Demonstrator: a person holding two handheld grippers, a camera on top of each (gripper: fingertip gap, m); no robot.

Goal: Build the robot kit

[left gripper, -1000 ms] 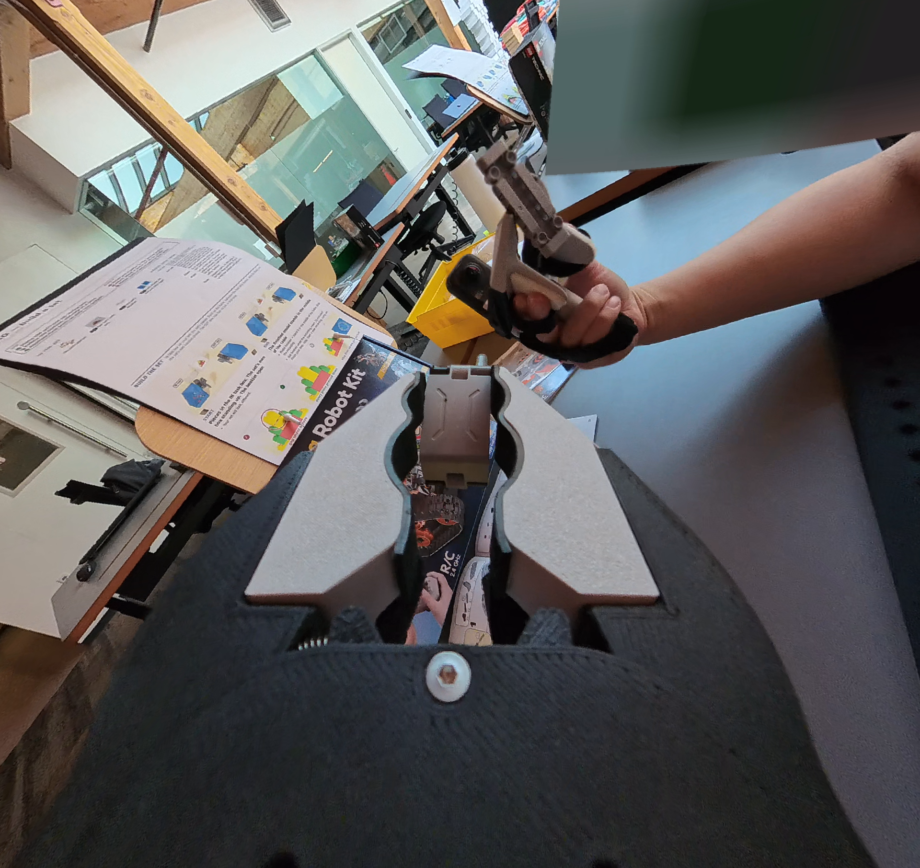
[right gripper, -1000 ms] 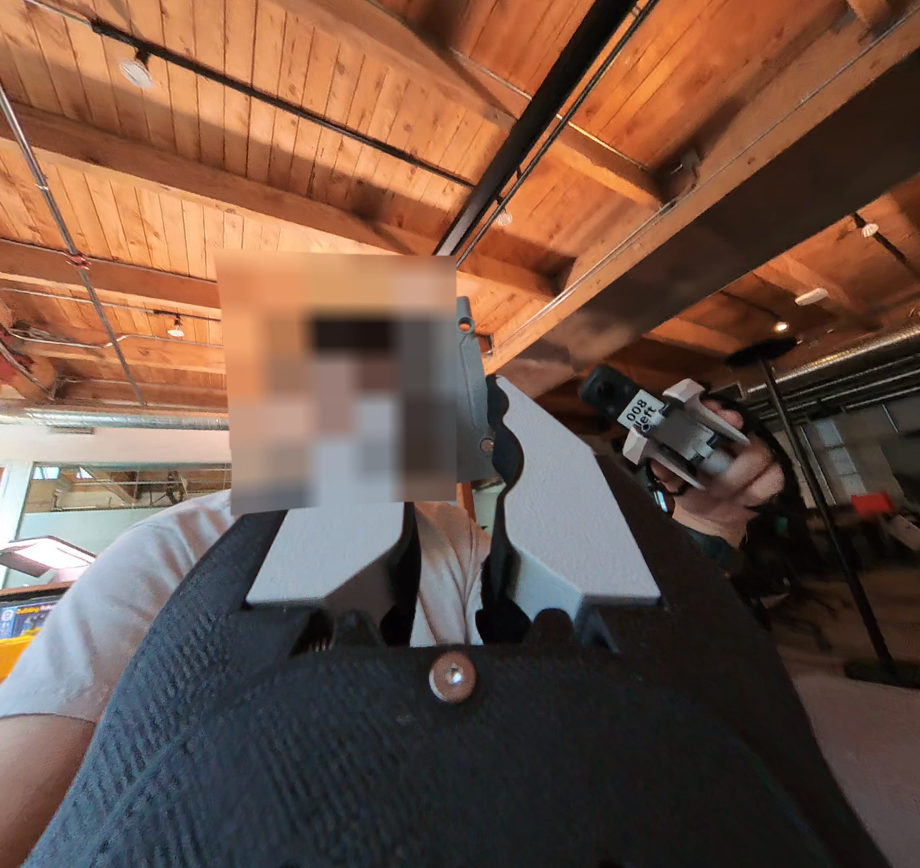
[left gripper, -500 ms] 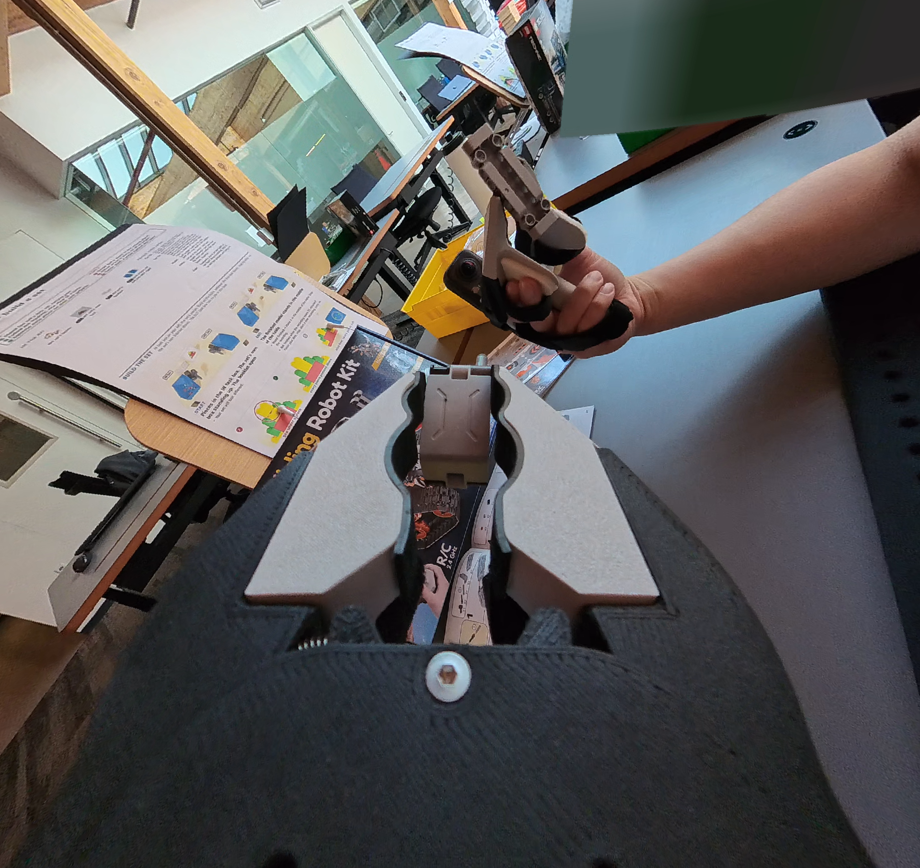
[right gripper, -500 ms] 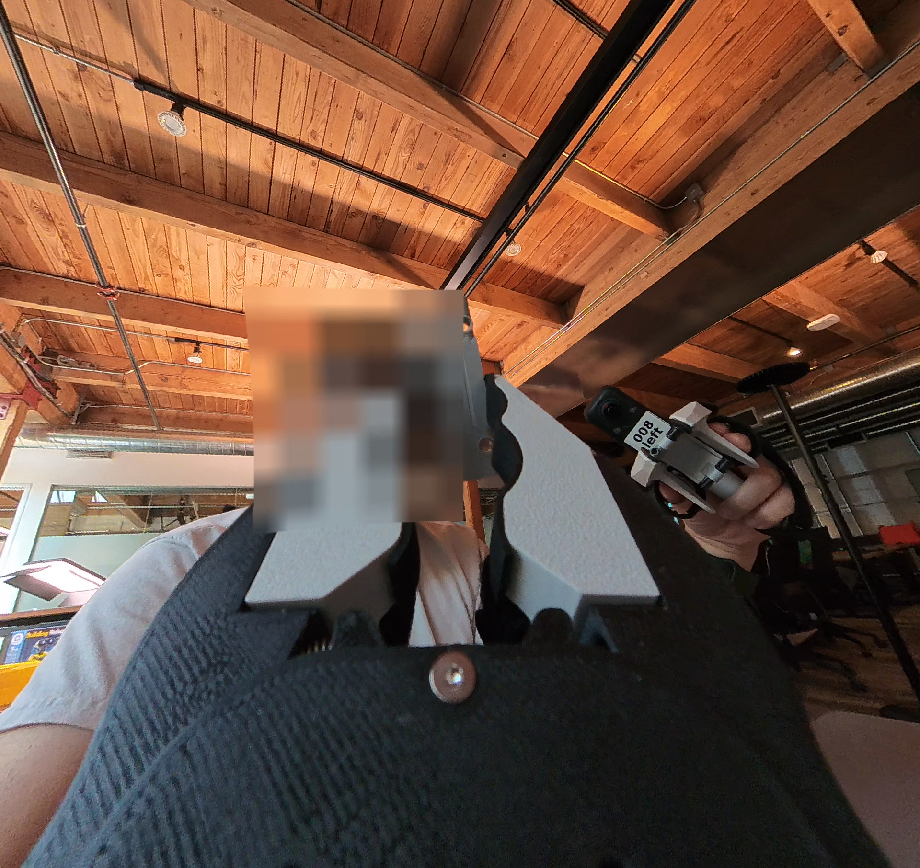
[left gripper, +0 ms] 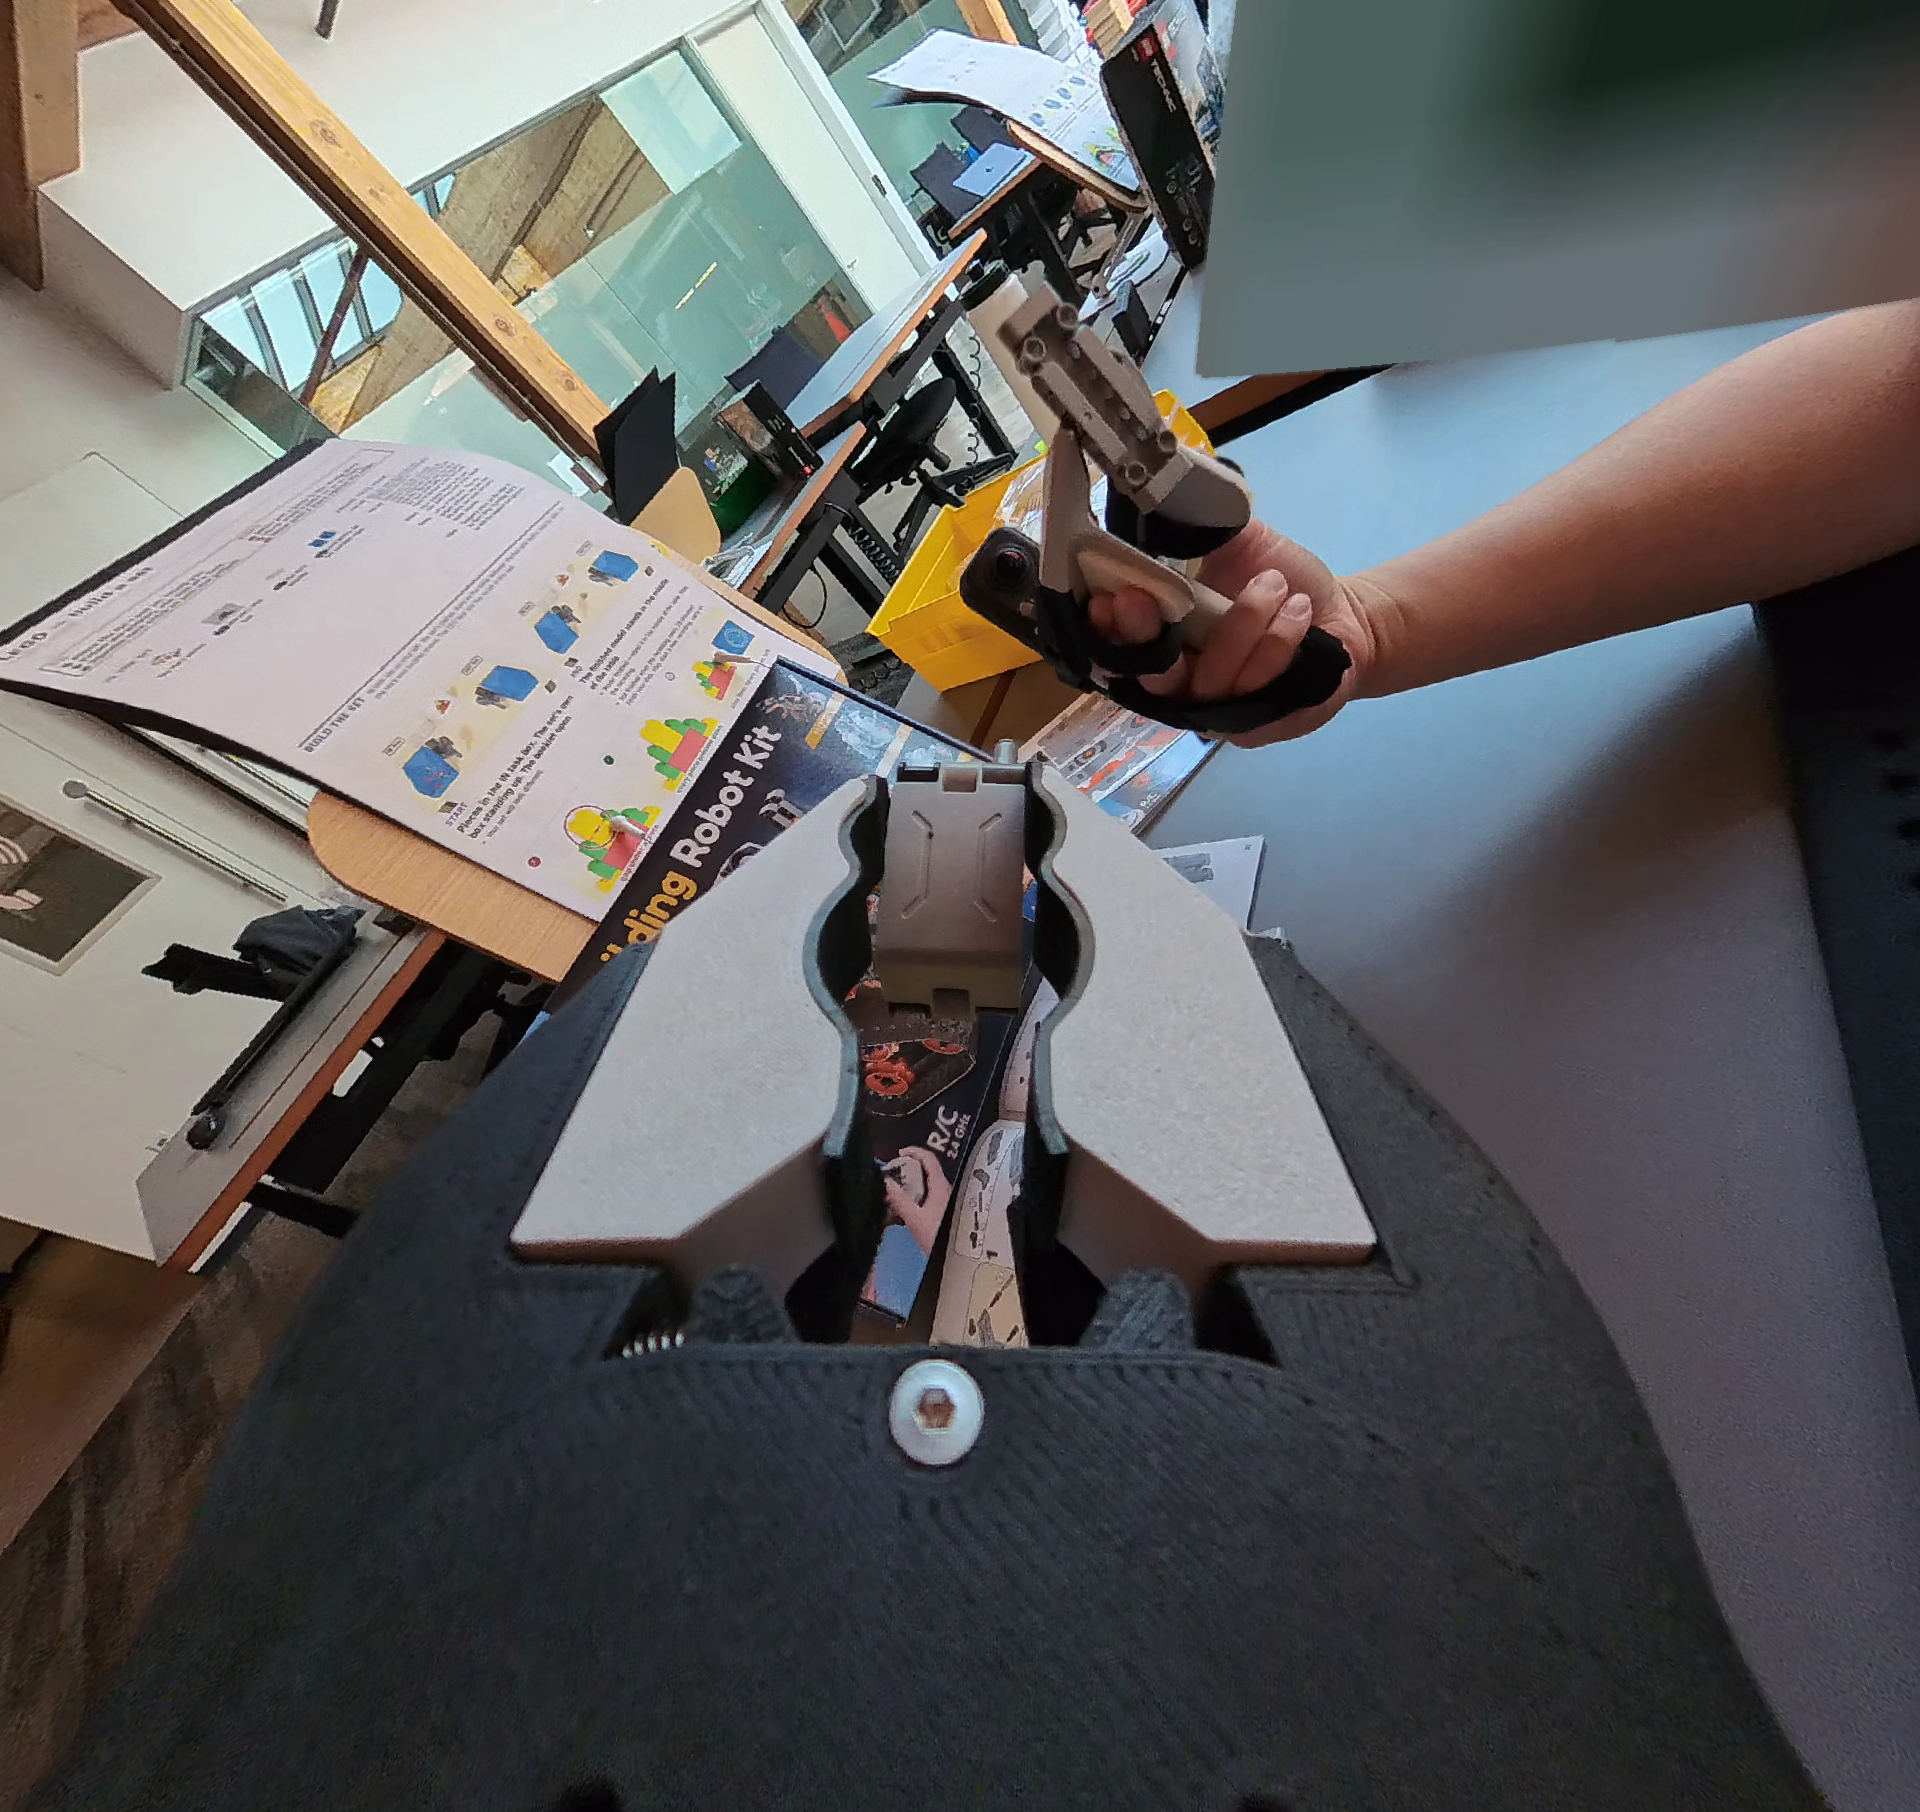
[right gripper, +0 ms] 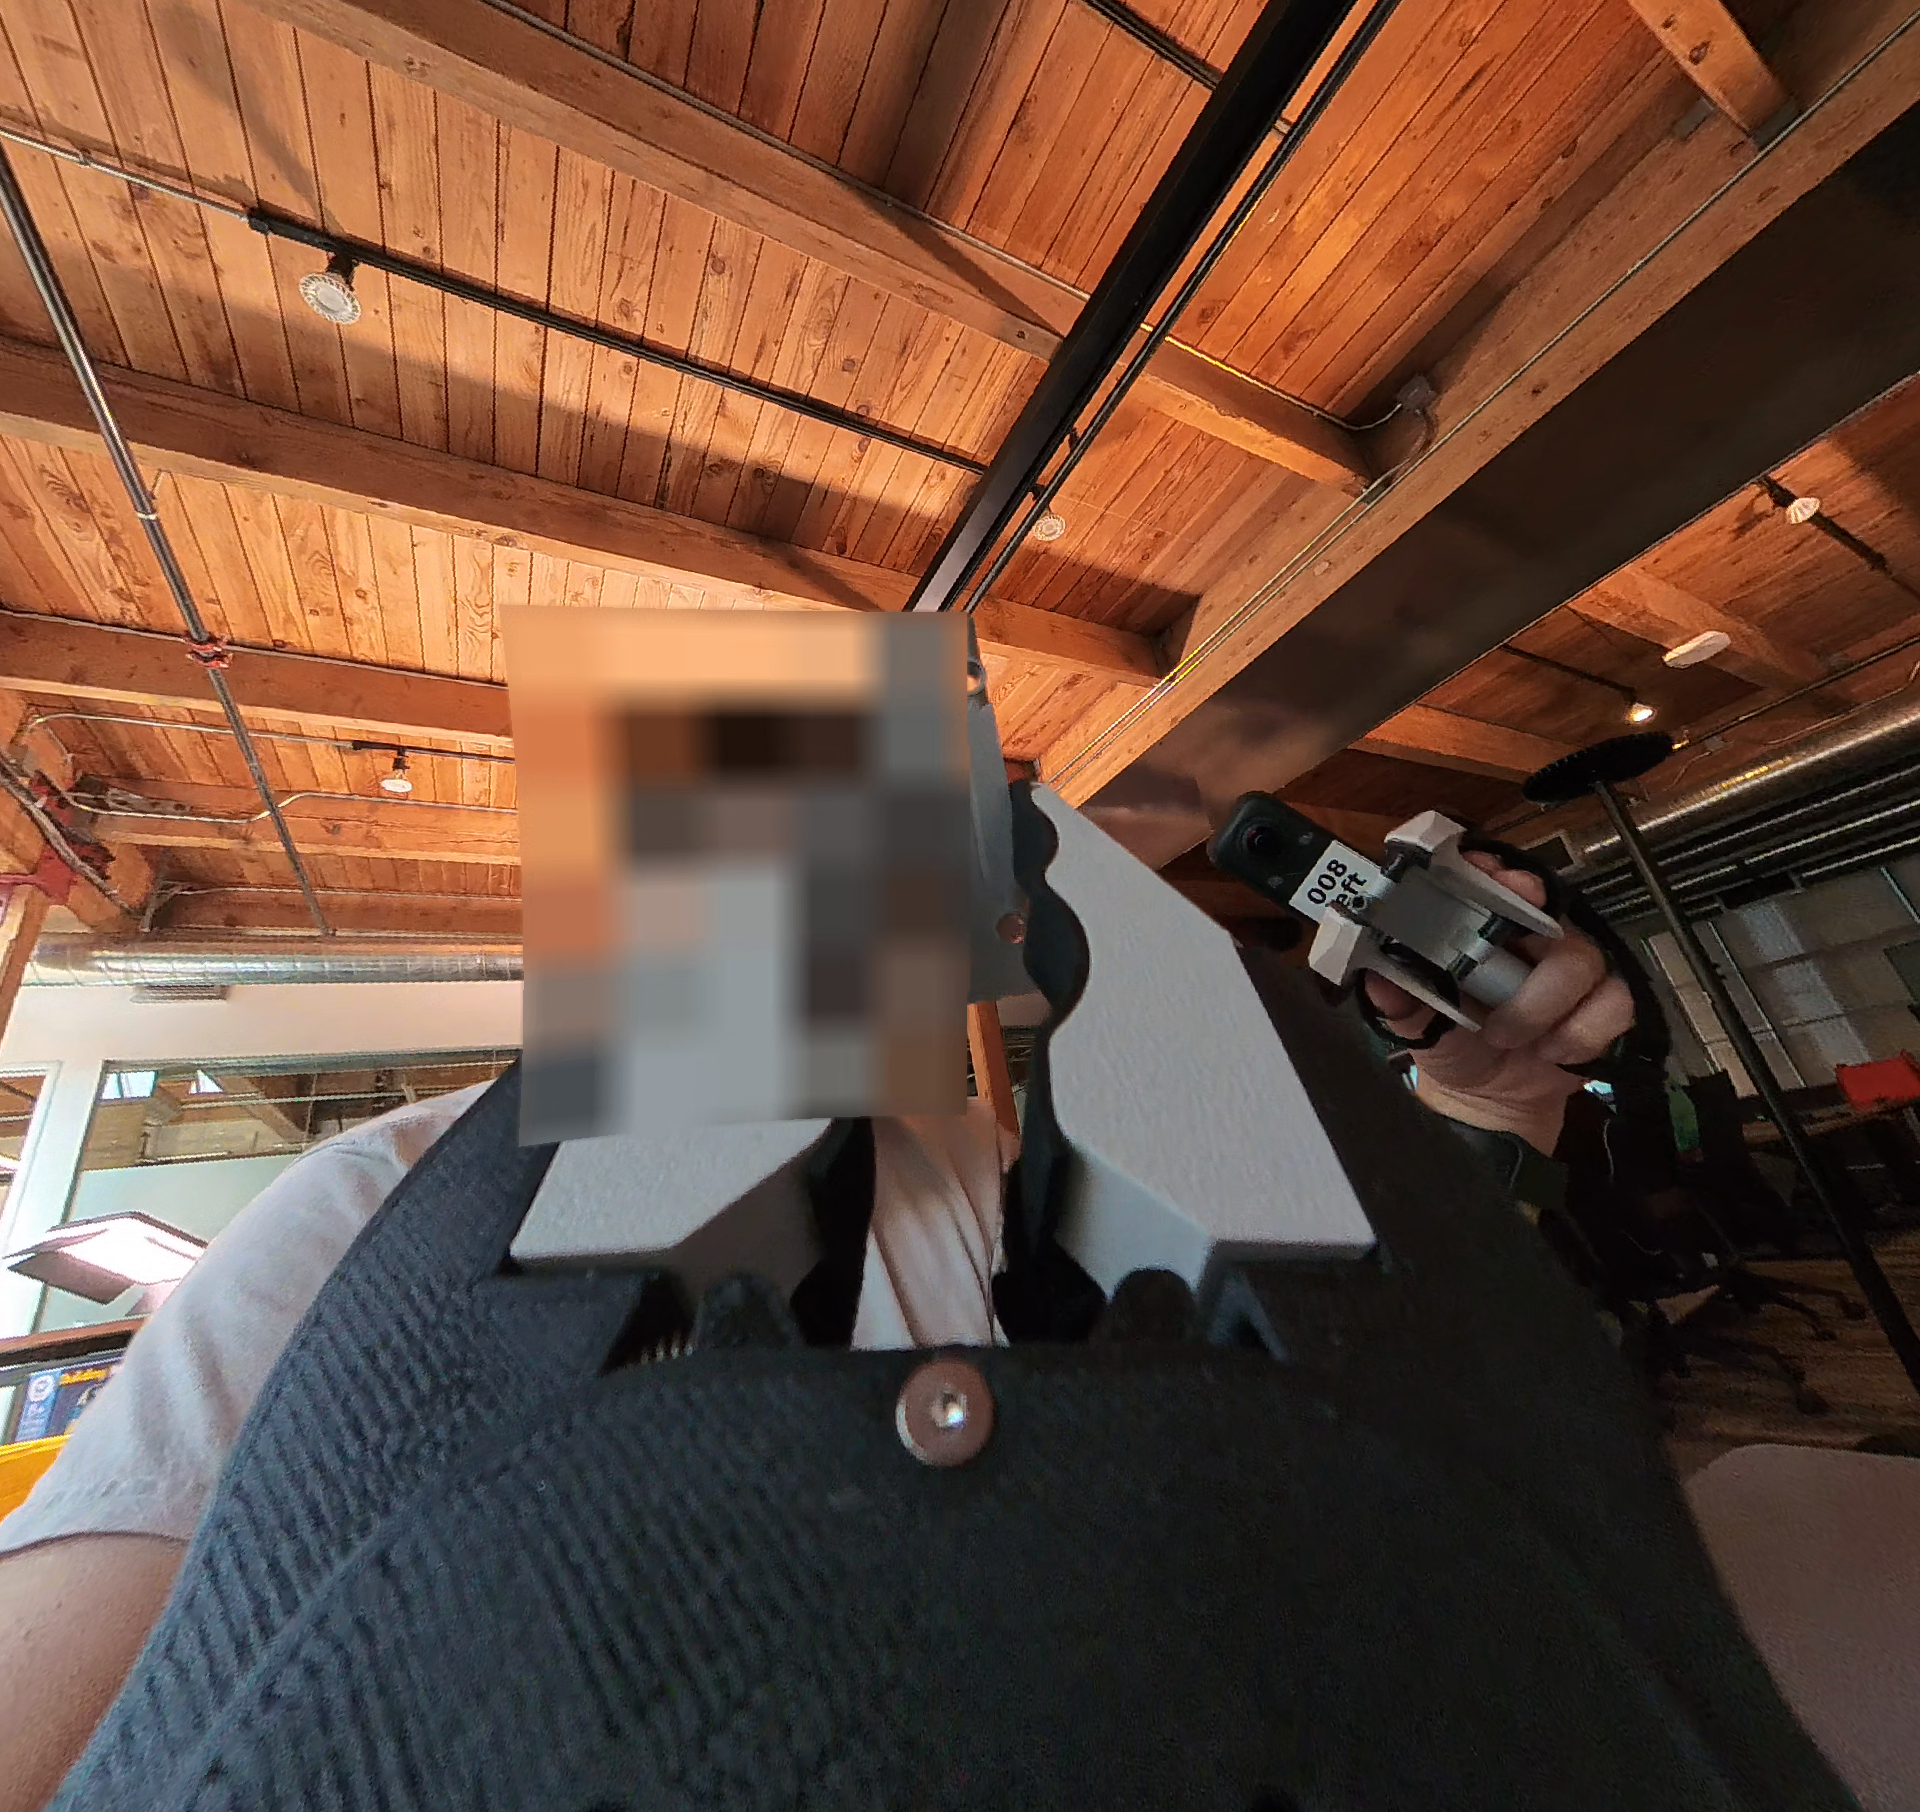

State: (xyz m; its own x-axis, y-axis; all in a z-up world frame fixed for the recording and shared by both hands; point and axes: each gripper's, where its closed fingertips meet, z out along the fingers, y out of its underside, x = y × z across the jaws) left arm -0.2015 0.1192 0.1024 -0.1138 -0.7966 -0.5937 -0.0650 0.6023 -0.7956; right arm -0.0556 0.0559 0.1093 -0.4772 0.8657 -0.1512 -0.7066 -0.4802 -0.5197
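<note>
Left gripper (left gripper: pixel 951 889): jaws narrowly parted, pinching nothing, raised over a dark printed box (left gripper: pixel 727 827) at the edge of a grey table (left gripper: pixel 1558 931). Beside the box, a printed instruction sheet (left gripper: pixel 416 640) on a wooden board.

Right gripper (right gripper: pixel 1023 941): tilted up toward a wooden ceiling (right gripper: pixel 727 256); fingertips hidden behind a blur, jaw state impossible to tell.

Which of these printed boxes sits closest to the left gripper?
The dark blue box with yellow-and-white lettering, showing right between the fingers of the left gripper. The orange-pictured box lies farther right; the black box stands far back.
</note>
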